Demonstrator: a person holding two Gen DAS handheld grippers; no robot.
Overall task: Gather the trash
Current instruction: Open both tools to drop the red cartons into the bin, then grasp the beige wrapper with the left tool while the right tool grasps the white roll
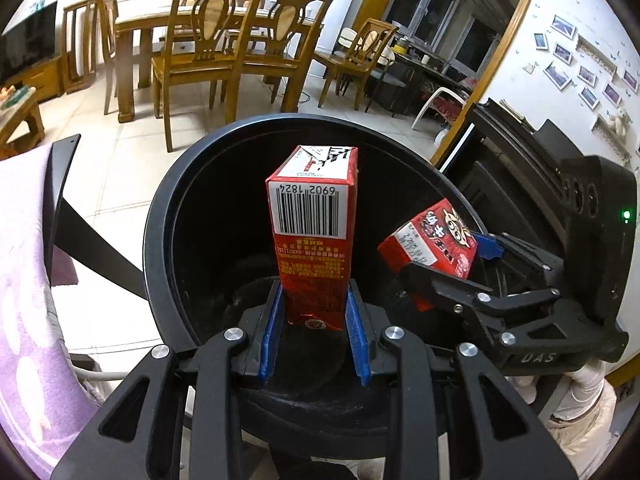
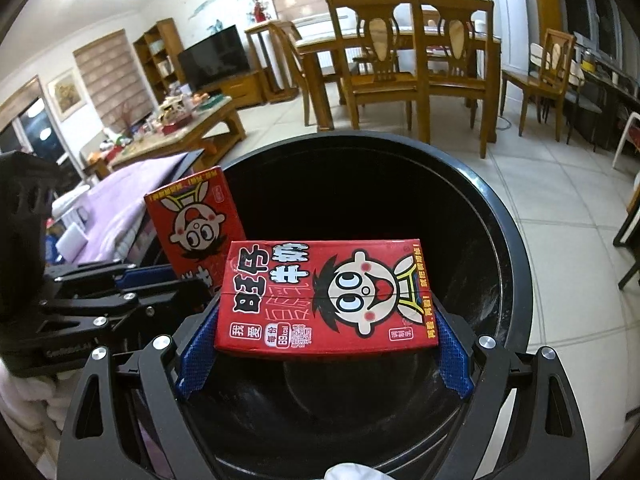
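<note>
Tiled floor (image 2: 560, 208) in a living/dining room. Nearest thing is a big black trash bin (image 1: 160, 216), round rim, dark inside; I can't tell what's at the bottom. Both claws hang over its mouth. Left claw (image 1: 314, 320) is pinched narrow on an upright red milk carton (image 1: 312, 232), barcode side up, blue pads tight on its lower end. Right claw (image 2: 324, 352) is spread wide but clamped on a second red carton (image 2: 326, 300) held sideways across the pads. Beyond the bin: purple blanket (image 2: 120, 200), wooden chairs (image 2: 380, 68) around a dining table (image 2: 400, 36), TV (image 2: 214, 60) further back.
</note>
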